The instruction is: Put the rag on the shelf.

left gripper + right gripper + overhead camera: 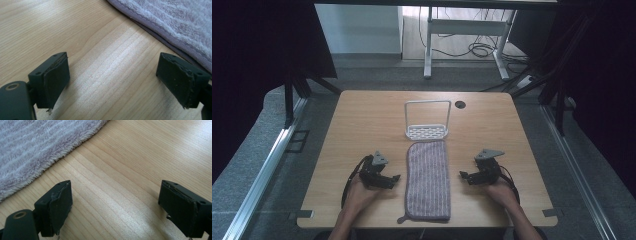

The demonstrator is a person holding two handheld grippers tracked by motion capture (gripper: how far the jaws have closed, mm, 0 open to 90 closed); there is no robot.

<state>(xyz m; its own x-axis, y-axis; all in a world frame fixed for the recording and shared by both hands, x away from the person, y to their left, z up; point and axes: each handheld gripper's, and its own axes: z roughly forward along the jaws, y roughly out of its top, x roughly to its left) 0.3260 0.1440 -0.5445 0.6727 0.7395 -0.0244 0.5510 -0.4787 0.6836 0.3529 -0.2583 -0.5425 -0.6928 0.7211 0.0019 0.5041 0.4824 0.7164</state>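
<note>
A folded grey-purple striped towel (427,180) lies lengthwise on the wooden table, toward its front edge. My left gripper (396,178) rests just left of the towel, open, with bare wood between its jaws (113,80); the towel's hemmed edge (172,27) runs past its upper right. My right gripper (463,175) sits just right of the towel, open too, with only wood between its jaws (115,205). The fluffy towel edge (37,147) shows at the upper left of the right gripper view. Neither gripper touches the towel.
A white wire rack (427,121) with a perforated base and a tall handle stands just beyond the towel's far end. A dark cable hole (460,104) sits near the table's far edge. Bare tabletop (362,125) lies to either side.
</note>
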